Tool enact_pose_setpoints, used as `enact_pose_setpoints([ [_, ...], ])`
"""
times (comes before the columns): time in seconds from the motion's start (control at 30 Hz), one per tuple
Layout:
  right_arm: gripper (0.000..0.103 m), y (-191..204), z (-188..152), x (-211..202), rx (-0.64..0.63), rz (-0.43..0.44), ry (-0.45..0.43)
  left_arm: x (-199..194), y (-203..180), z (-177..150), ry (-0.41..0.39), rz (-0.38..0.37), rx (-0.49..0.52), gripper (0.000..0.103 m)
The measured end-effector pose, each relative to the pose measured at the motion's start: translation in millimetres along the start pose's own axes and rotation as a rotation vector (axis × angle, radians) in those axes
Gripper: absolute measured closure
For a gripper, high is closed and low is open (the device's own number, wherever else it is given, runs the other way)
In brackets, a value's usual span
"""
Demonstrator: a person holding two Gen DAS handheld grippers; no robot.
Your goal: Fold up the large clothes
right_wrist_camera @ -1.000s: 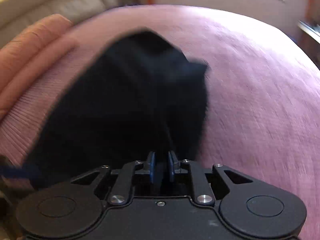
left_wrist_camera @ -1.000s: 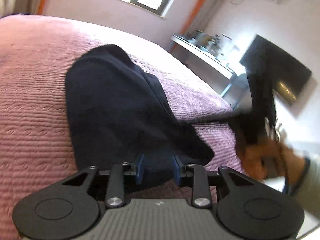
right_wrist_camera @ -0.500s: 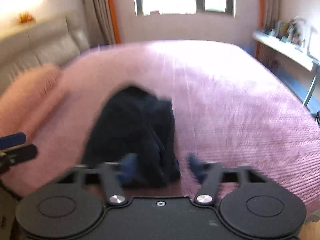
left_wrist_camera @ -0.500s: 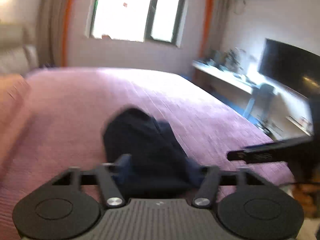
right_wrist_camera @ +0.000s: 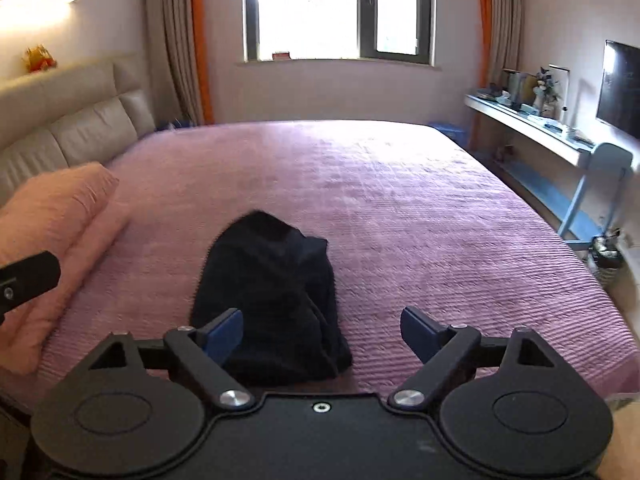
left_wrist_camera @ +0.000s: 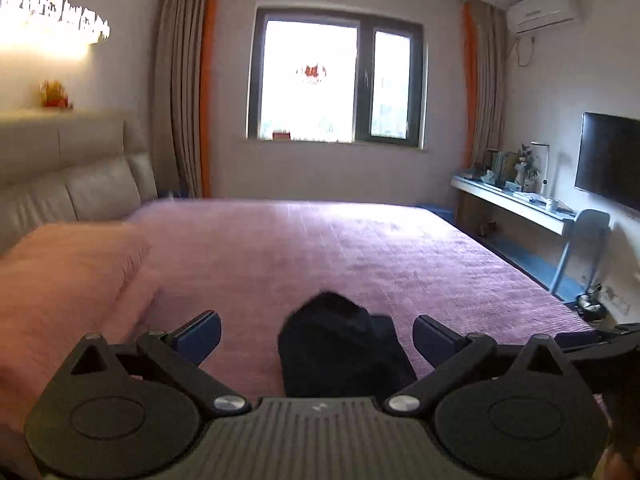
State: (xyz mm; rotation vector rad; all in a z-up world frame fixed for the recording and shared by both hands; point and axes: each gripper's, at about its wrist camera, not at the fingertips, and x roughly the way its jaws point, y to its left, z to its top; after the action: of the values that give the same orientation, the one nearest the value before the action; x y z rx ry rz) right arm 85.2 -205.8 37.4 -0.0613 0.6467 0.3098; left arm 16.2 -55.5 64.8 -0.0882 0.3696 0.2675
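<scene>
I've let go: both the left gripper and right gripper now gape empty, pulled back from the folded dark garment on the bed; fold looks finished.

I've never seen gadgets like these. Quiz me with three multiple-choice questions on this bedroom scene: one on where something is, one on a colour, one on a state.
1. Where does the dark garment lie?
A. on the purple bedspread
B. on the desk
C. draped over the headboard

2. What colour is the pillow at the left of the bed?
A. white
B. peach-orange
C. green

3. How do the left gripper and right gripper stand?
A. both shut on cloth
B. one open, one shut
C. both open and holding nothing

Key:
1 A, the bundled cloth rests on the bedspread near its close edge.
2 B, the pillow shows peach-orange against the purple cover.
3 C, in each wrist view the blue pads stand wide apart with nothing clamped between them.
</scene>
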Motion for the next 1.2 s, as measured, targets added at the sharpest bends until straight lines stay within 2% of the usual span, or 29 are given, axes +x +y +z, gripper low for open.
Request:
enact_pose_setpoints([
  [0.13, 0.001, 5.4, -10.0, 13.2, -0.007, 0.002, 0.046, 8.5, 11.5, -7.2, 0.062, -0.028, -0.056, 0.0],
  [0.3, 0.002, 3.1, -12.2, 11.1, -0.005, 0.018, 0.055, 15.3, 20.2, -12.2, 0.084, -0.011, -0.064, 0.0],
  [0.43, 0.001, 3.2, -13.1, 11.8, -0.007, 0.016, 0.066, 16.9, 15.4, -14.4, 0.076, 0.018, -0.029, 0.0],
  [0.73, 0.002, 6.0, -16.0, 7.4, -0.006, 0.014, 0.064, 12.9, 5.8, -21.0, 0.085, 0.007, -0.011, 0.0],
  [1.2, 0.002, 11.0, -18.8, 7.9, -0.016, 0.036, 0.073, 15.5, 10.5, -24.7, 0.105, 0.013, -0.021, 0.0],
])
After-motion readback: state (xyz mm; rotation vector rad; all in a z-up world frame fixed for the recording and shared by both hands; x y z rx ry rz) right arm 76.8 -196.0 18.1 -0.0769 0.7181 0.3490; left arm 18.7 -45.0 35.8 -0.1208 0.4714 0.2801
